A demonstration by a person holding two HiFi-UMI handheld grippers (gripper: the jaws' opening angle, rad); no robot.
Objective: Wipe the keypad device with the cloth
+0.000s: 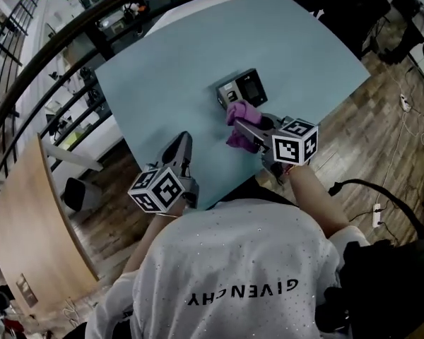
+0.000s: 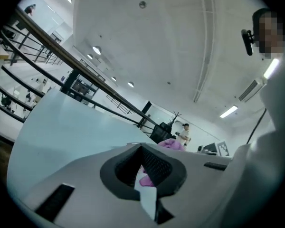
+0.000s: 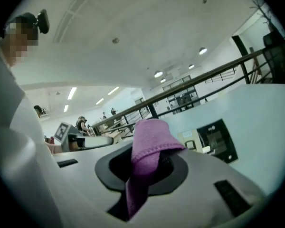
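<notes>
— Closest to the head camera is the person's white shirt [image 1: 233, 260], filling the bottom of that view. What is beyond it?

— Beyond both claws spreads the pale blue surface [image 1: 198, 62], by far the largest thing, with wooden floor [image 1: 381, 111] to the right claw's outer side.

— And the claws themselves?

— Each carries a marker cube at its rear. The left claw [image 1: 183, 141] sits over the near edge of the surface, well to the left of the right one. Its own view shows the tips meeting with nothing between them; only a thin slit shows lower down, and a bit of purple shows through it from farther off.

— The right claw?

— The right claw [image 1: 246, 127] is clamped on the cloth [image 1: 238, 111]. In its own view the purple fabric bulges up over the tips and a strip trails back down between the jaws toward the camera.

— Where is the keypad device?

— The keypad device [image 1: 244, 88] lies flat on the surface just ahead of the right claw's tips, dark-faced with a paler end. From that claw's view it sits ahead and slightly right of the cloth. From above, the front lump of cloth reaches the device's near edge and seems to touch it, though I cannot be sure. It is well apart from the left claw.
</notes>
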